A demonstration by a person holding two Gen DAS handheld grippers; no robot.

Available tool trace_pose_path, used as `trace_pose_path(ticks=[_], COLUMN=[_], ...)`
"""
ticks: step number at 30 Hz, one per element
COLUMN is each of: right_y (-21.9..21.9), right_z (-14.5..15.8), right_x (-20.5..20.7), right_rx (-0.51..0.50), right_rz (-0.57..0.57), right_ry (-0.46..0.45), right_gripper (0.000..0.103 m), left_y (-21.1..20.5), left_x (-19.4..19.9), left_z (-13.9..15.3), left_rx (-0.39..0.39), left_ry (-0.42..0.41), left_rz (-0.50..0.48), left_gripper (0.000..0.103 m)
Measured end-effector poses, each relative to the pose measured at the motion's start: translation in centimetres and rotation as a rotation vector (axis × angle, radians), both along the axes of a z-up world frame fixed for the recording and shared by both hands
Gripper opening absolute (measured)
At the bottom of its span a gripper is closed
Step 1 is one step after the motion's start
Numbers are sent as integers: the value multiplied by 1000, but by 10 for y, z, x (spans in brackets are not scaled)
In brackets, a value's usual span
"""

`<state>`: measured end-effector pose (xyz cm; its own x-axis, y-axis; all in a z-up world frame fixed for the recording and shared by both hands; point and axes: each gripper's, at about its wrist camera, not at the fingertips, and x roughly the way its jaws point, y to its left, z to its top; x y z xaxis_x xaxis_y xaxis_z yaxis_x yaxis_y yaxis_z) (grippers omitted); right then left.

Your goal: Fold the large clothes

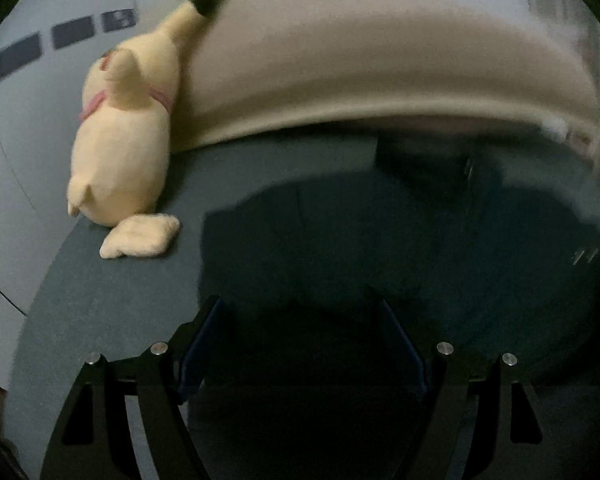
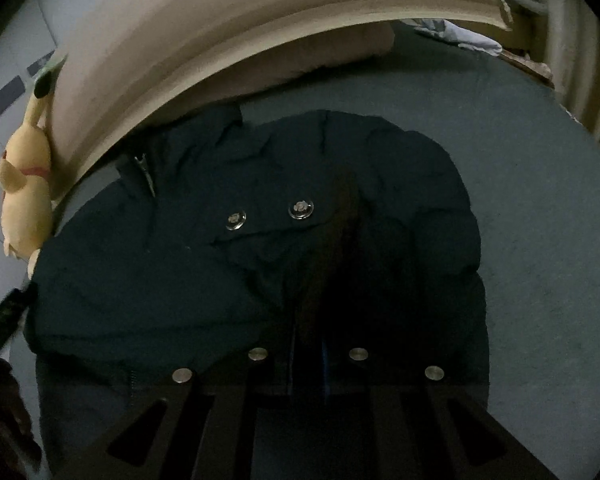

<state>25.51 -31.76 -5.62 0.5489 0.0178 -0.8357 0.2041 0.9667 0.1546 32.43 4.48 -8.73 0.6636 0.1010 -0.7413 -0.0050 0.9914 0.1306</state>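
Right tongs (image 2: 308,354) closed, pinching the near fold of dark jacket (image 2: 228,264). Left tongs (image 1: 300,320) open over the jacket, gripping nothing. Jacket spread on grey-blue bed (image 2: 540,184). Beyond: yellow plush toy (image 1: 120,152) against beige headboard (image 1: 380,80).

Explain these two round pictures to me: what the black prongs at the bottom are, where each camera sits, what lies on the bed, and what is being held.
No robot here: a person holds a two-finger gripper in each hand, each with a wide-angle camera looking along its fingers.

The left camera shows the left gripper open above a dark jacket, holding nothing.

The right camera shows the right gripper shut. Jacket cloth seems pinched between its fingers, though it is too dark to be sure.

The jacket, with two snap buttons, lies spread on a blue-grey bed. A yellow plush toy leans against a beige headboard.
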Motion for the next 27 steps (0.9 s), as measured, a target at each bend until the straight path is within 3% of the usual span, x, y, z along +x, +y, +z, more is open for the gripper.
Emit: trace_pose_path(ticks=[4, 11, 12, 13, 14, 15, 19, 23, 27], right_y=[-7, -5, -6, -9, -12, -16, -17, 23, 58], right_z=[-4, -8, -2, 5, 14, 27, 77, 95, 69], right_x=[-3, 6, 6, 1, -4, -13, -29, -8, 29], right_rx=[-5, -7, 1, 1, 5, 1, -46, -52, -114], right_rz=[3, 3, 6, 5, 4, -3, -49, 74, 153], right_ry=[20, 73, 73, 57, 28, -19, -191, -273, -222], right_gripper=[11, 17, 36, 76, 92, 99, 99, 99, 99], left_y=[-12, -14, -11, -4, 0, 7, 26, 13, -11], left_x=[1, 8, 6, 2, -1, -7, -16, 0, 22], left_z=[-28, -28, -21, -11, -4, 10, 51, 47, 18], left_rx=[96, 138, 119, 90, 69, 34, -44, -52, -49], left_ry=[26, 84, 83, 65, 43, -1, -148, -147, -67], left_rz=[-3, -18, -24, -23, -19, -16, 50, 58, 36], left_gripper=[81, 81, 81, 80, 80, 80, 80, 80, 80])
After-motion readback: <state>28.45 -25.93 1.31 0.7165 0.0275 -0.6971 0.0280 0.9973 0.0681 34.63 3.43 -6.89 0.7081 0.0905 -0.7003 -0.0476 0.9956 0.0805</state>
